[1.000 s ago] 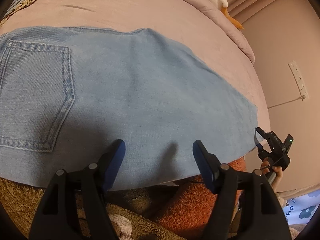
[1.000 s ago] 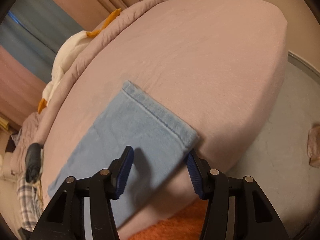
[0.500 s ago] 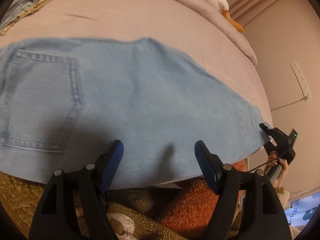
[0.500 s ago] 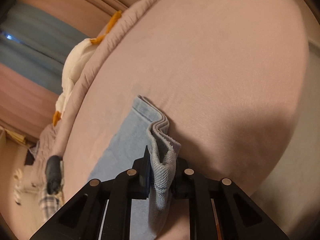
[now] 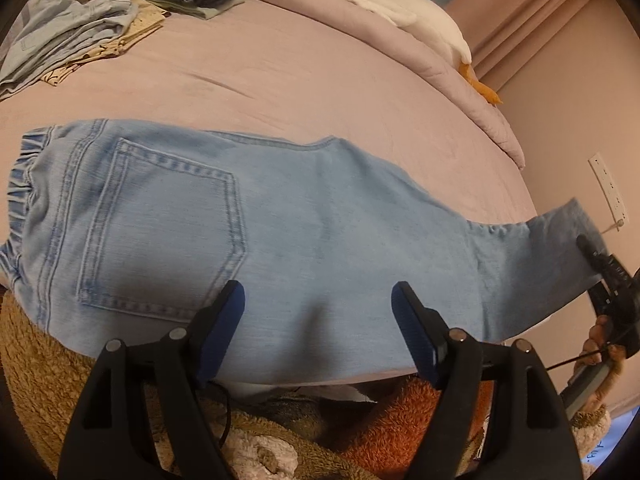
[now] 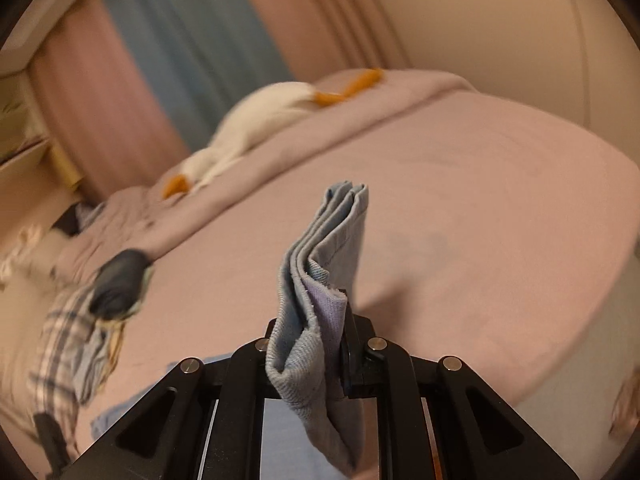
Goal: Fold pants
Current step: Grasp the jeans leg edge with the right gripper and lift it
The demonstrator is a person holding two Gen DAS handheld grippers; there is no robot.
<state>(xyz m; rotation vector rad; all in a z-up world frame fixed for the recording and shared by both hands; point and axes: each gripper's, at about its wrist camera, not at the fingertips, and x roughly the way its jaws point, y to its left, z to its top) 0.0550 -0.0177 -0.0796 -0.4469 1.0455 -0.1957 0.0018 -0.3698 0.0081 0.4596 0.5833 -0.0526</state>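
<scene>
Goose toy [image 5: 404, 12] beyond pants [image 5: 280, 232]

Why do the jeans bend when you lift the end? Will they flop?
Probably floppy: the jeans curve up from the bed only where the right gripper pinches the leg end. The denim looks thickish; its layers stand up above the pinch, so it likely droops slowly. The left gripper hovers open.
</scene>
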